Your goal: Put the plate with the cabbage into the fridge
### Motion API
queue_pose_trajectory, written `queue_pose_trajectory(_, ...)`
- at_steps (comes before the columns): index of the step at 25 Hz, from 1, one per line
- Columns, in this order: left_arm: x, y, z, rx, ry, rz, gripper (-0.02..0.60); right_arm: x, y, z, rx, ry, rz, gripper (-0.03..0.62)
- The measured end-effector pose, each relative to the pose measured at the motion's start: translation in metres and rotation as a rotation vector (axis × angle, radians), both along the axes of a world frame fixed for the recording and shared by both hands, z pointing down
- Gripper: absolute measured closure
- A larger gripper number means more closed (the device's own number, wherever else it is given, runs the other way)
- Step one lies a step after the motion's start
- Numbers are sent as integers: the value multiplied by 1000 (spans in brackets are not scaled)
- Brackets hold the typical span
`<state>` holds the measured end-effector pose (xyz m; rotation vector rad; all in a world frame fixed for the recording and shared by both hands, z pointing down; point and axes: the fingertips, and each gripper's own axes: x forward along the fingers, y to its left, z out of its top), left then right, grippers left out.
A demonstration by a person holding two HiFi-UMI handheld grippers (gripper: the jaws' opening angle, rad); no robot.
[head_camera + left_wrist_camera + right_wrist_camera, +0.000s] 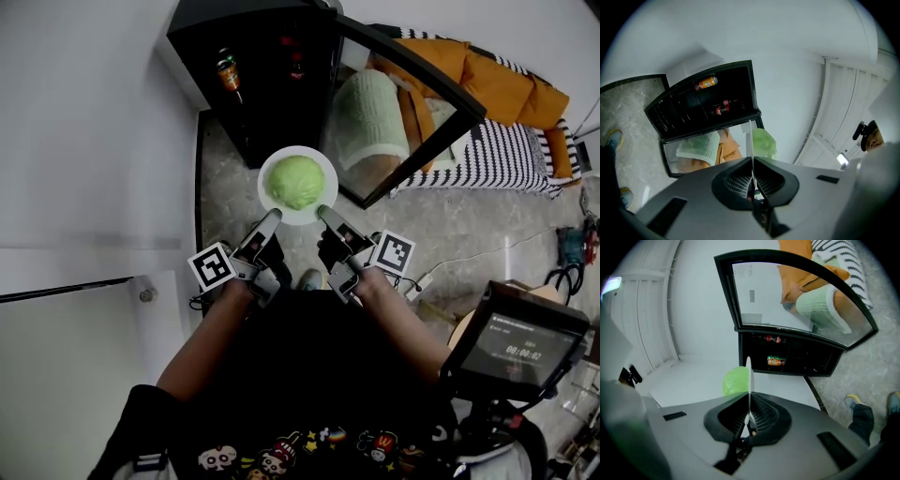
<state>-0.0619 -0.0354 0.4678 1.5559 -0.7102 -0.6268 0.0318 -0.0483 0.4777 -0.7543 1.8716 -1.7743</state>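
Two things matter in front of the open fridge point(272, 84). The plate point(298, 217), held in mid-air before the dark shelves, looks stiff, slick and breakable. The cabbage point(296, 181) sits loose on it and could roll. Your left gripper point(266, 223) and right gripper point(327, 216) each clamp the near rim, so keep it level.

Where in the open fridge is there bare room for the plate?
The lower part of the fridge, below the can and the red items, looks bare, though dark. The upper part, where both sit, is crowded.
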Motion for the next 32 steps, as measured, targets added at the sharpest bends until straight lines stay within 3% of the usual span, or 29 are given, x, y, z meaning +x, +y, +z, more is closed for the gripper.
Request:
queue_pose_trajectory(15, -2, 8, 4, -19, -5, -25, 568, -2, 6, 4, -14, 4, -24, 576)
queue_pose_trajectory(32, -1, 10, 5, -36, -19, 4, 568, -1, 10, 6, -23, 2, -13, 576)
